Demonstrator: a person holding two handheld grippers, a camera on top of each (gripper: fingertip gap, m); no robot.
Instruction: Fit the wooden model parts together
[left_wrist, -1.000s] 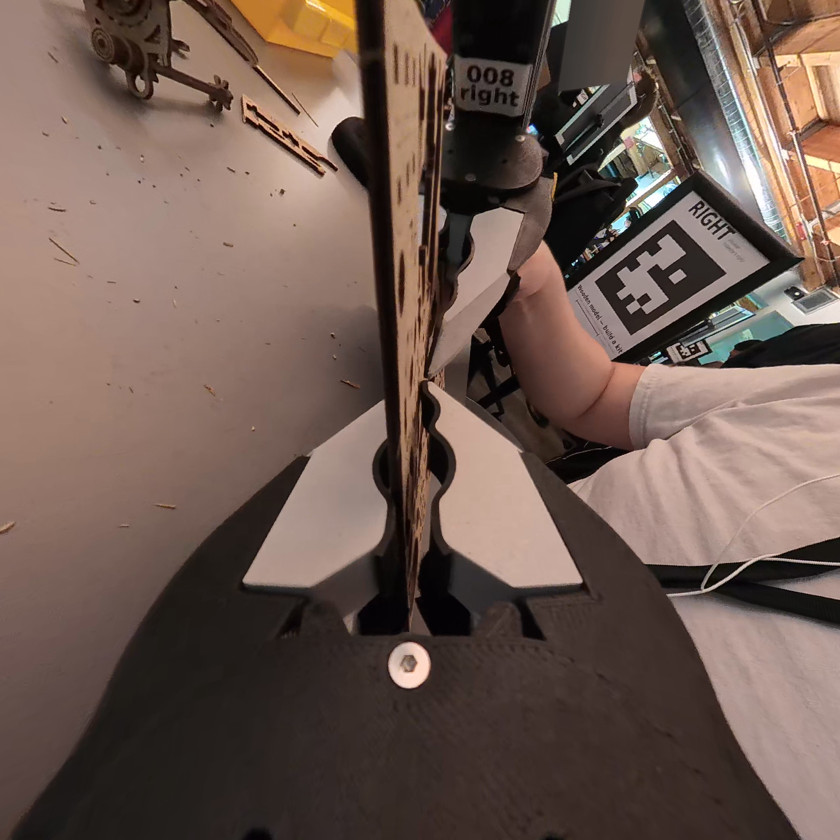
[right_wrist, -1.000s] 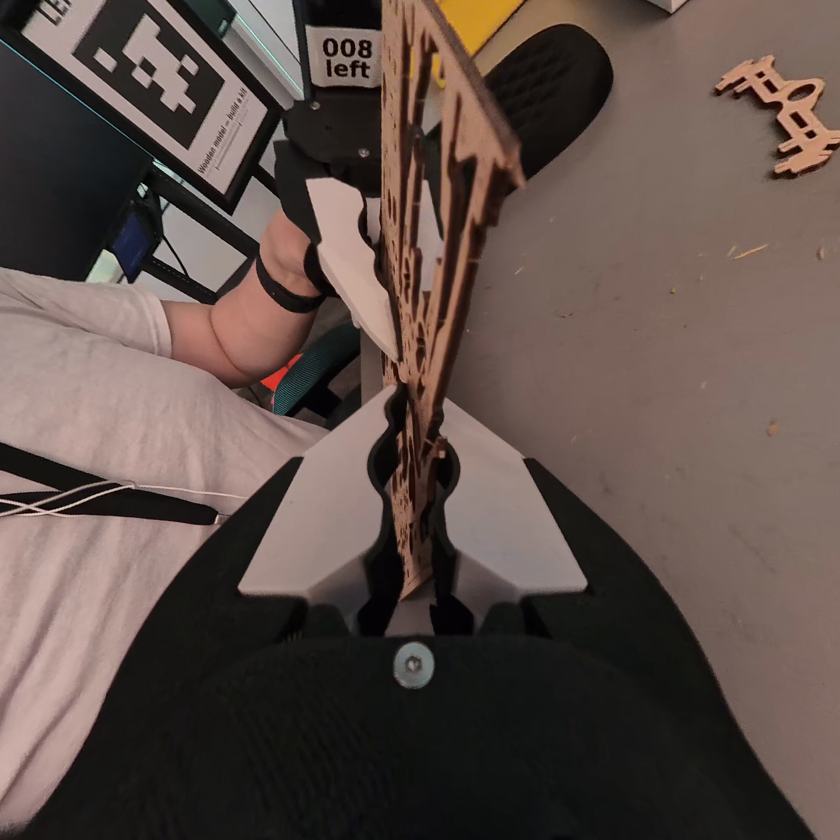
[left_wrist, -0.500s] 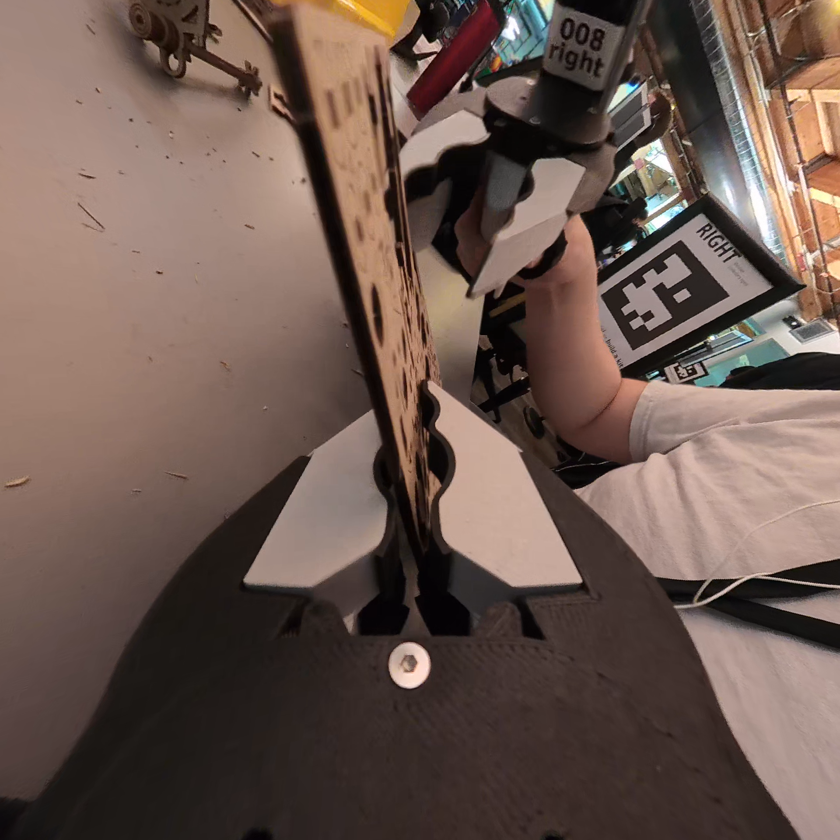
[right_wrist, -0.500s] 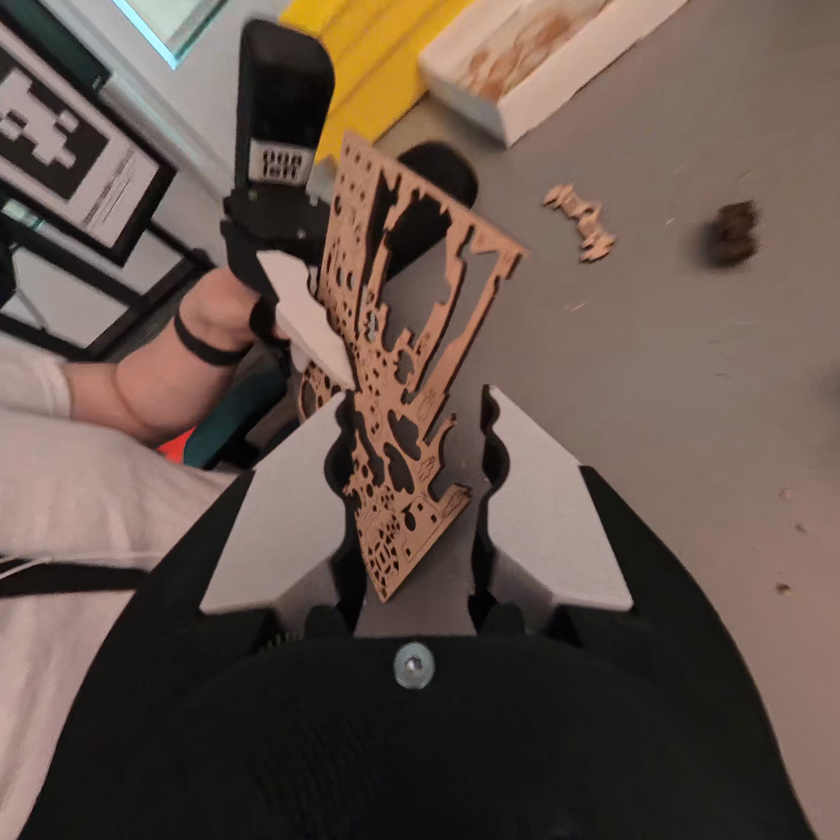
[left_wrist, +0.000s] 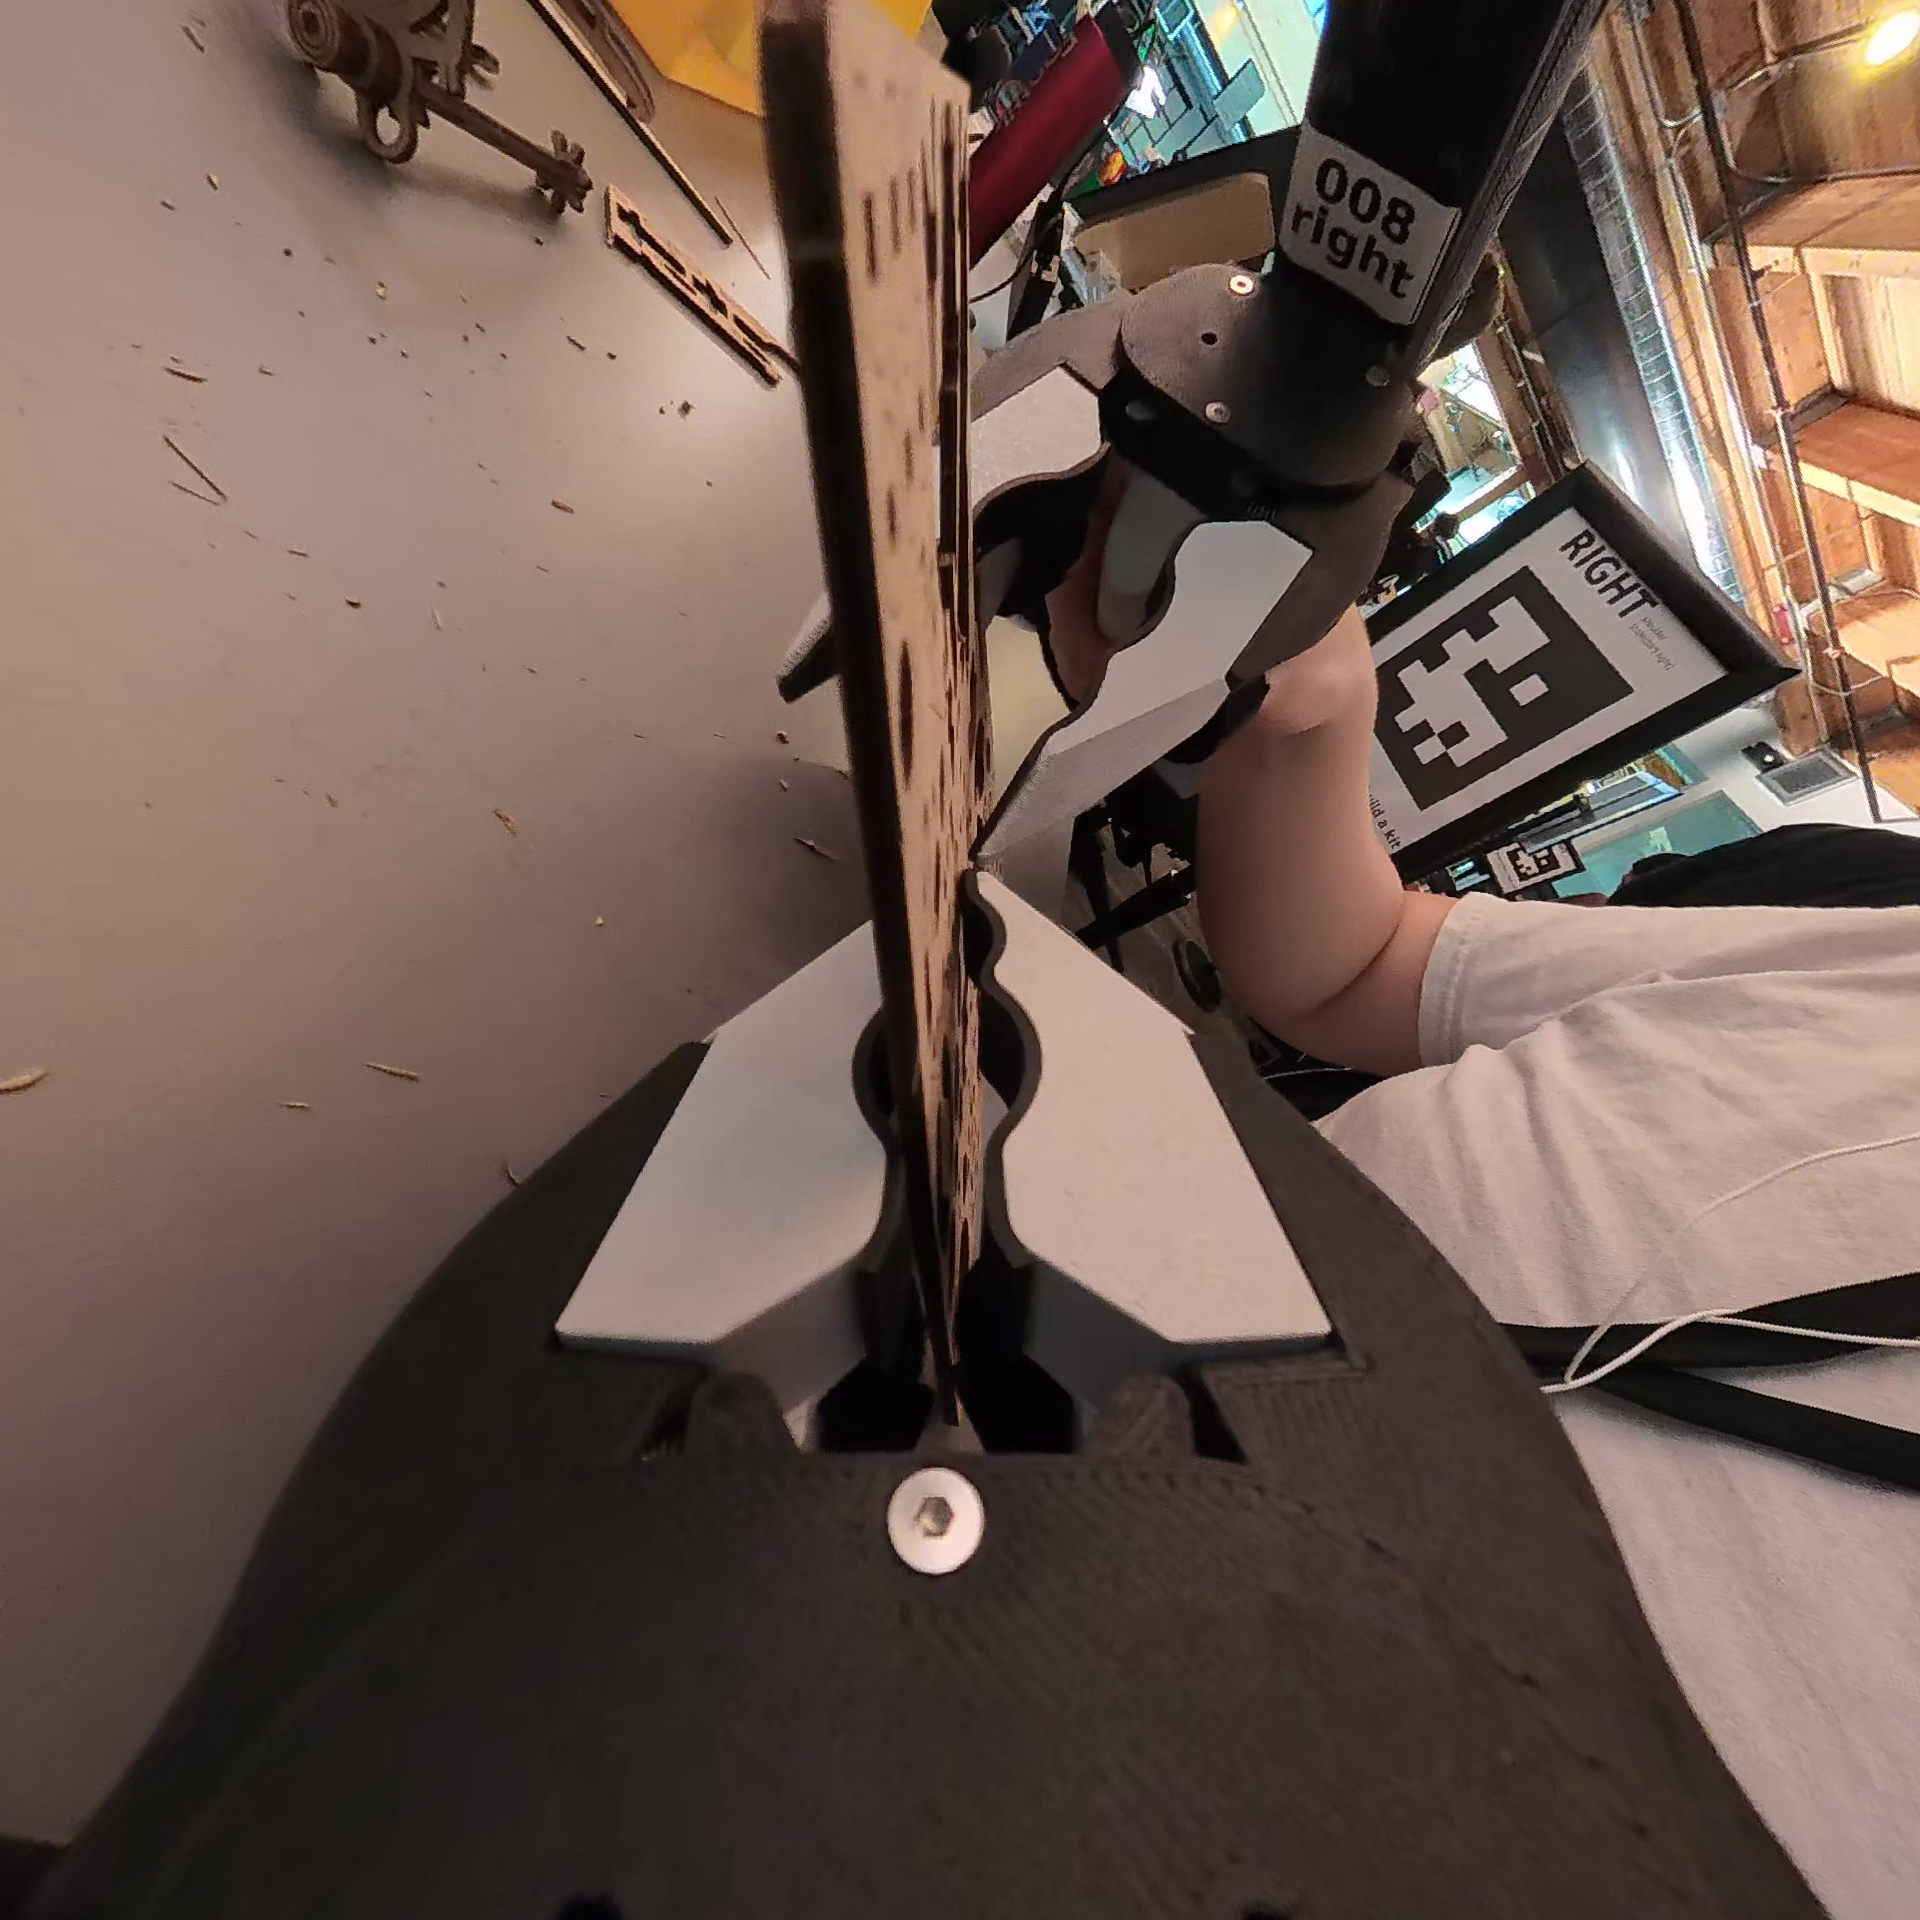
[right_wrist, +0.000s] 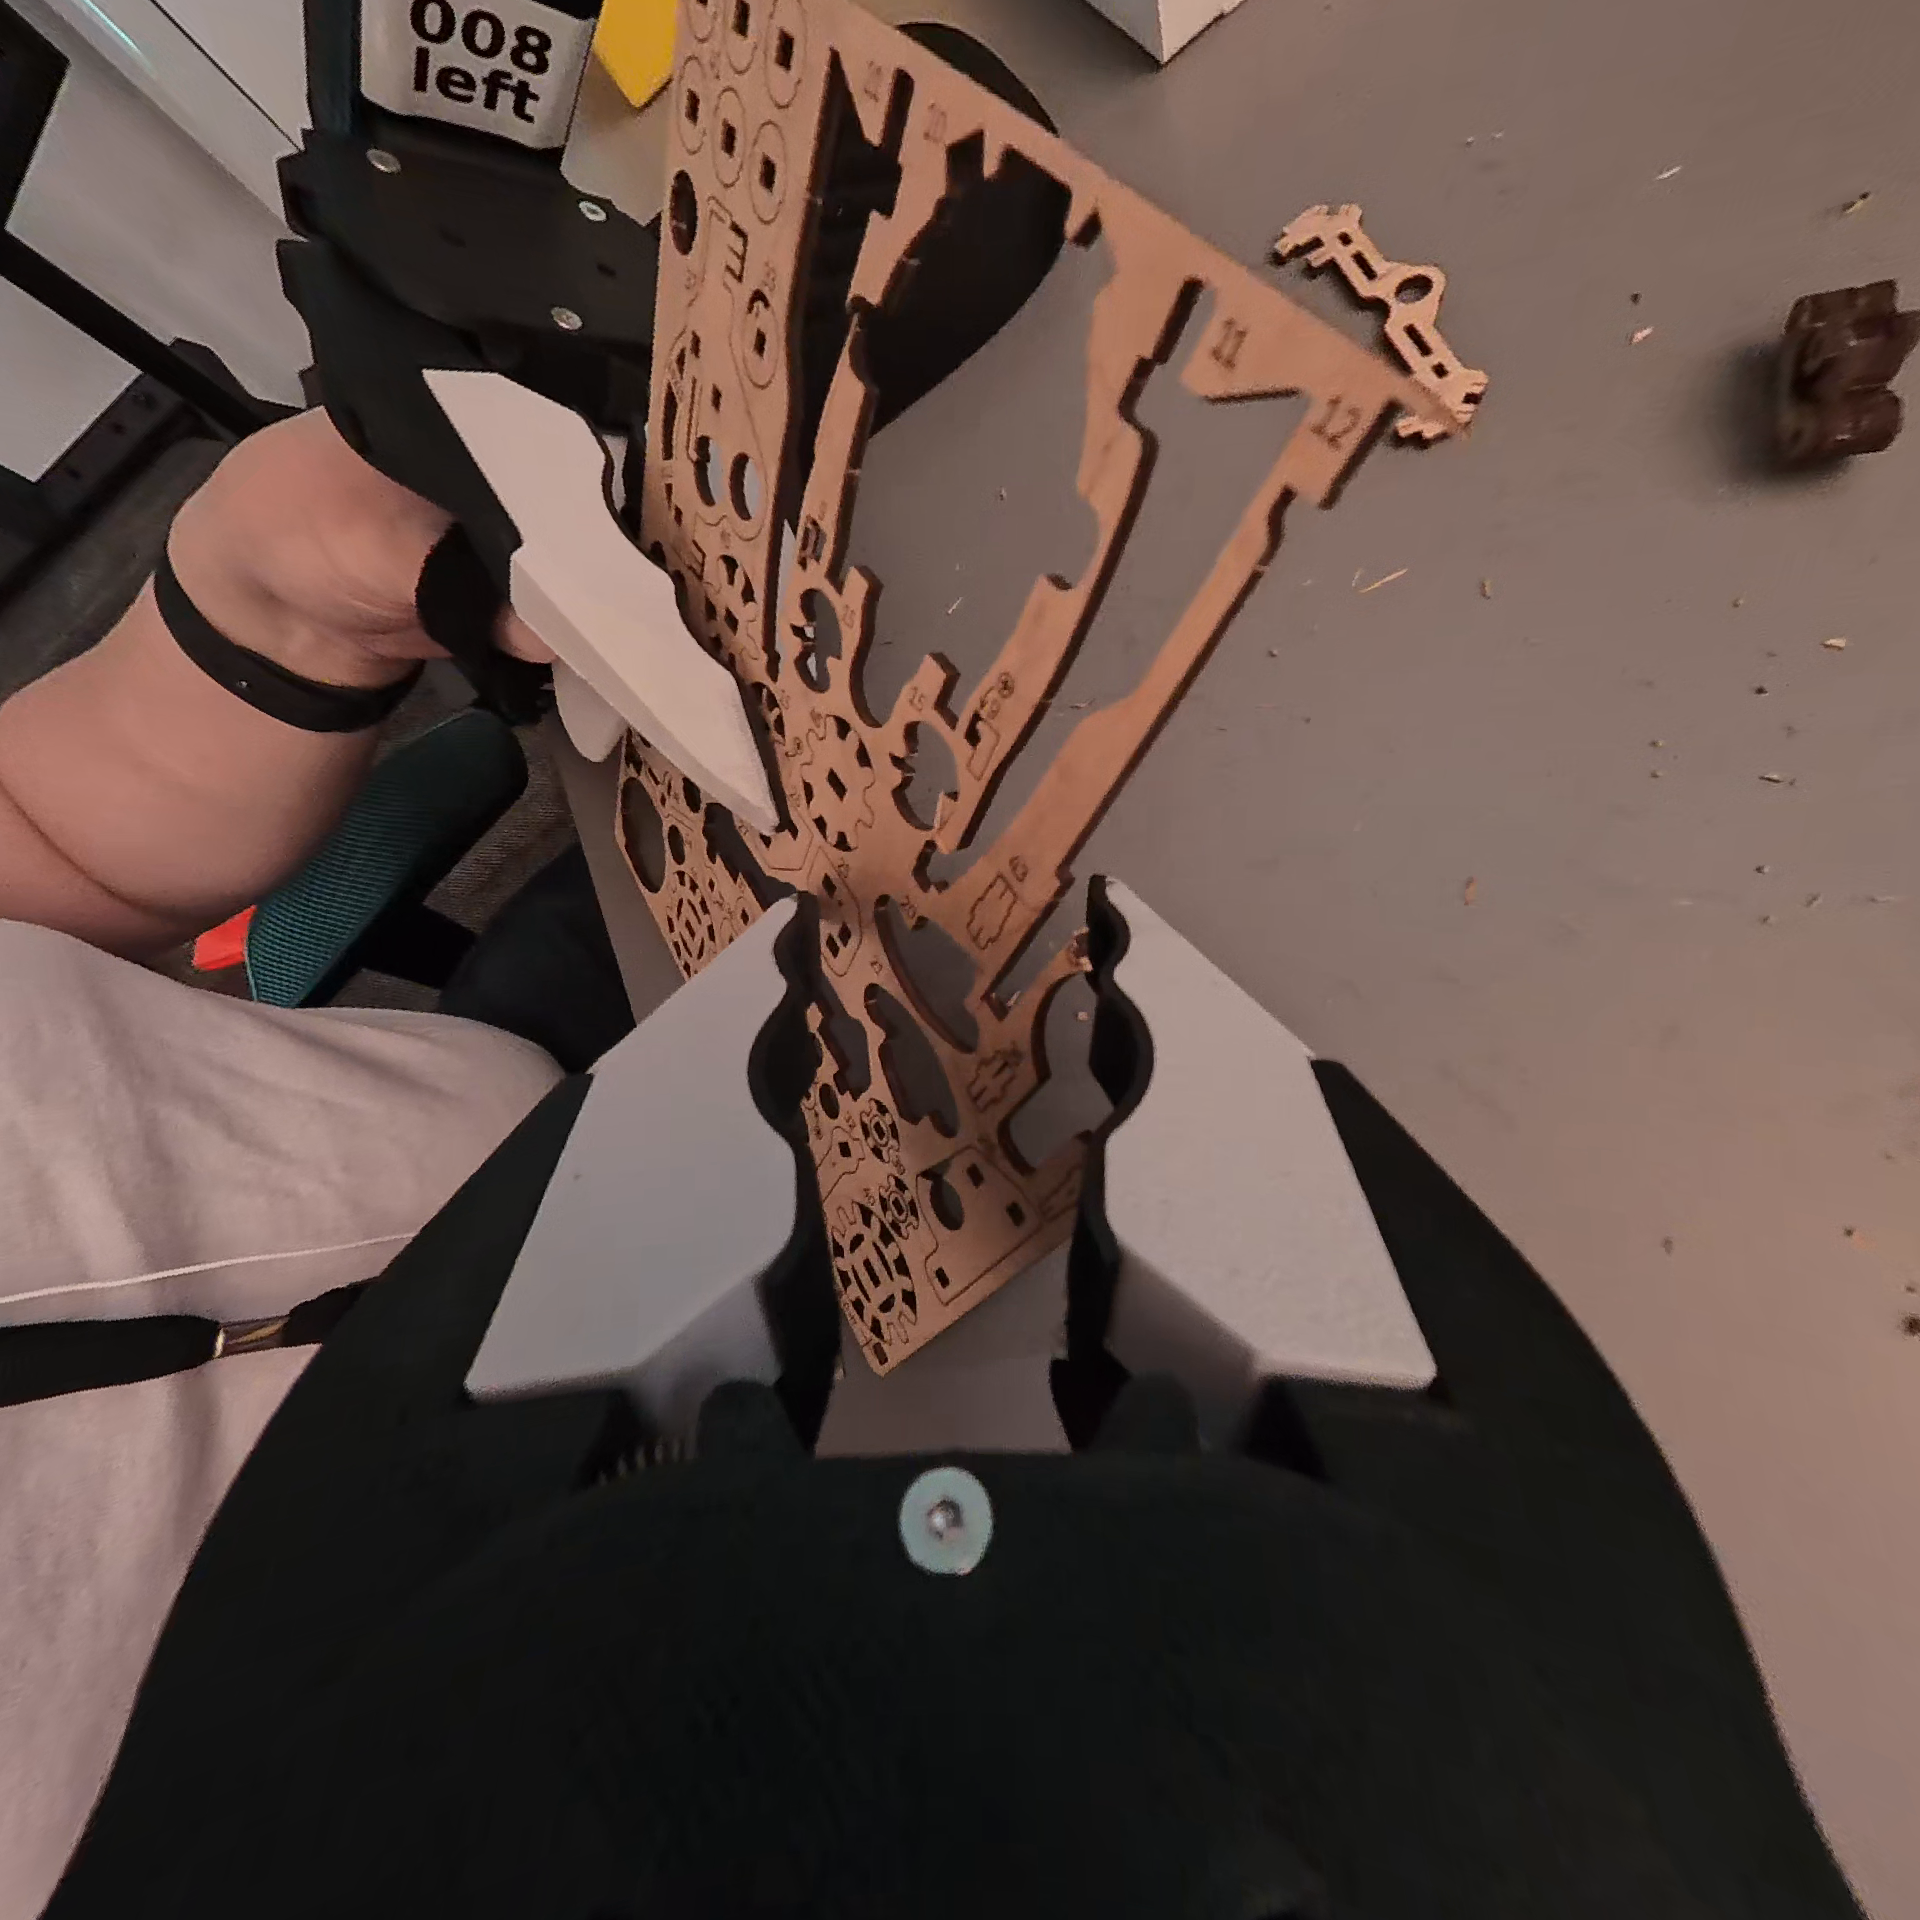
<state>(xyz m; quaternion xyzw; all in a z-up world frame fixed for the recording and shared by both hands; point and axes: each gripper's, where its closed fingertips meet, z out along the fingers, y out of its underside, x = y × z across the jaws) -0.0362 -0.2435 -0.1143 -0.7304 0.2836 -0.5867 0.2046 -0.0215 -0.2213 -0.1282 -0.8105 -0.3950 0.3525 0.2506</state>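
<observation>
A laser-cut wooden parts sheet (right_wrist: 1247, 358) with many pieces punched out is held upright above the grey table (right_wrist: 1558, 831). My left gripper (left_wrist: 930, 935) is shut on the sheet (left_wrist: 883, 520), which shows edge-on in the left wrist view. In the right wrist view the left gripper's white finger (right_wrist: 623, 623) presses the sheet's left part. My right gripper (right_wrist: 948, 904) is open, with its fingers on either side of the sheet's lower corner and not clamping it. The right gripper's finger (left_wrist: 1195, 623) also shows beside the sheet in the left wrist view.
A partly built dark wooden model (left_wrist: 395, 62) and a loose slotted strip (left_wrist: 696, 281) lie at the table's far side by a yellow bin (left_wrist: 707, 52). A pale wooden piece (right_wrist: 1382, 312) and a dark brown piece (right_wrist: 1839, 374) lie to the right. Wood splinters are scattered about. A person's arm (left_wrist: 1299, 883) is close. My right gripper's tips are some 15 cm from the partly built dark wooden model (left_wrist: 395, 62).
My right gripper opened and let go of the sheet, which both grippers clamped a second ago. The sheet has turned its broad face towards the right wrist camera.
</observation>
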